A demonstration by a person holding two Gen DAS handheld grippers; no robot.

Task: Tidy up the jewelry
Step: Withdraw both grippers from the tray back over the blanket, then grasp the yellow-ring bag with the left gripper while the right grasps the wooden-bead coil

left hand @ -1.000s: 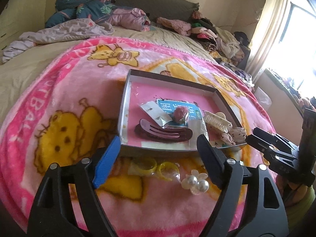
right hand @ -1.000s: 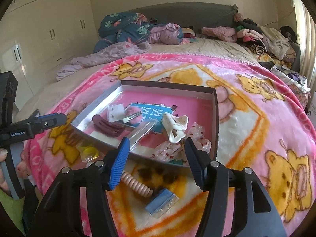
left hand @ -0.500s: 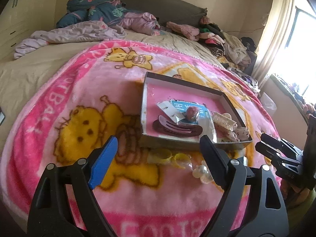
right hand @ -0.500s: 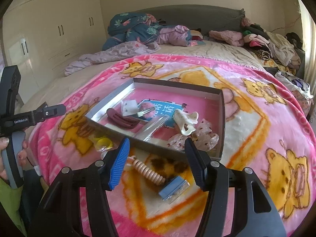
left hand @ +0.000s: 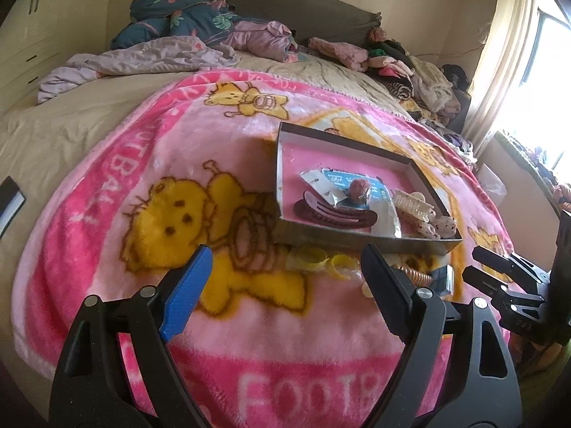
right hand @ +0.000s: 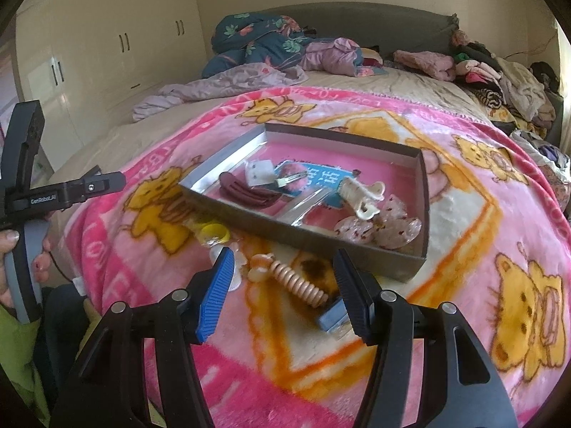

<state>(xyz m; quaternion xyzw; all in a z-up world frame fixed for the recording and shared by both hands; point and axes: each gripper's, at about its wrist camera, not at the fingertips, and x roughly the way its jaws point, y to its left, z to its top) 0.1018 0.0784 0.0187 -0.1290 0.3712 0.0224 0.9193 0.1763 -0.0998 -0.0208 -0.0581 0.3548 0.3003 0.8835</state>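
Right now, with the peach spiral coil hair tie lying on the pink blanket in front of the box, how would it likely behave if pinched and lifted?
The peach spiral coil hair tie looks like springy plastic, so it would probably stretch and dangle rather than stay stiff. Its smooth rounded coils might slip between flat pads. It looks light.

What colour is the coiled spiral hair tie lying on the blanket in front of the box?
Peachy pink coiled spiral hair tie; clearest in the right wrist view.

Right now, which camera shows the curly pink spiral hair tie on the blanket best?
The right wrist view. There the pink spiral hair tie lies in full sight on the pink blanket, in front of the grey box. In the left wrist view only a short coiled end peeks out behind a gripper finger.
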